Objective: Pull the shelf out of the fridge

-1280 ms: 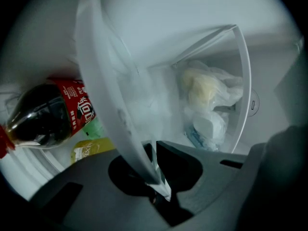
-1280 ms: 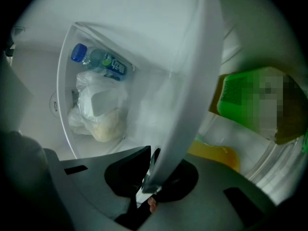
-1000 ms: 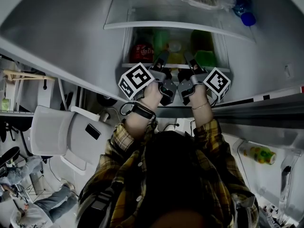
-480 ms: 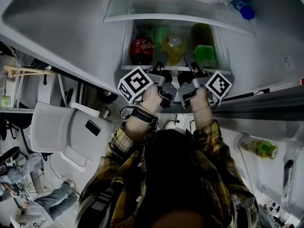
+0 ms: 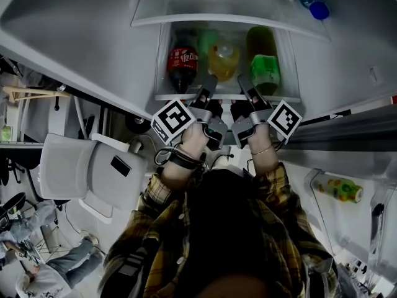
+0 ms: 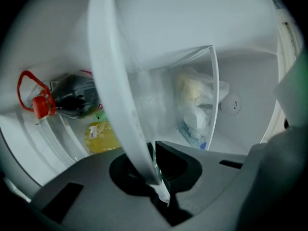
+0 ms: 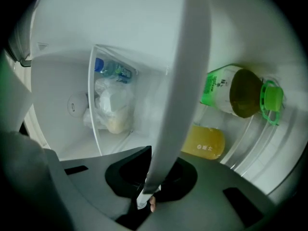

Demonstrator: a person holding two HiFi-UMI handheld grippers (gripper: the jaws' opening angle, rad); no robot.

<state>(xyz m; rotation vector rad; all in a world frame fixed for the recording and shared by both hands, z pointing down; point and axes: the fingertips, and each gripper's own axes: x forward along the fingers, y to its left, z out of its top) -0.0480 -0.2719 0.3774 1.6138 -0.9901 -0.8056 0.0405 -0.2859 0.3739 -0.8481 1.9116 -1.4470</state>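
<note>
1. A person in plaid sleeves (image 5: 273, 185) stands at the open fridge (image 5: 347, 61), both arms stretched forward and one tool in each hand.
2. The shelf (image 5: 286, 96) lies inside the fridge. Its white front edge runs across the mouth of the compartment, and the two tools meet it side by side near the middle.
3. The left tool (image 5: 208, 87) is narrow and clamped on that front edge. In the left gripper view the white strip of the shelf (image 6: 108, 81) runs straight between the jaws of the left tool (image 6: 151, 160), which have just been closing on it.
4. The right tool (image 5: 244, 84) grips the same edge just beside the left one. Its jaws have also just been closing, and the strip (image 7: 190, 71) is pinched between them at the right tool (image 7: 153, 177).
5. Beyond the edge stand a cola bottle (image 5: 182, 64), a yellow drink bottle (image 5: 223, 61) and a green tea bottle (image 5: 263, 70) in a row.
6. A second shelf (image 5: 186, 18) carries a plastic bag (image 7: 113, 107) and a blue-capped bottle (image 5: 318, 8).
7. A white chair (image 5: 80, 172) stands to the left.
</note>
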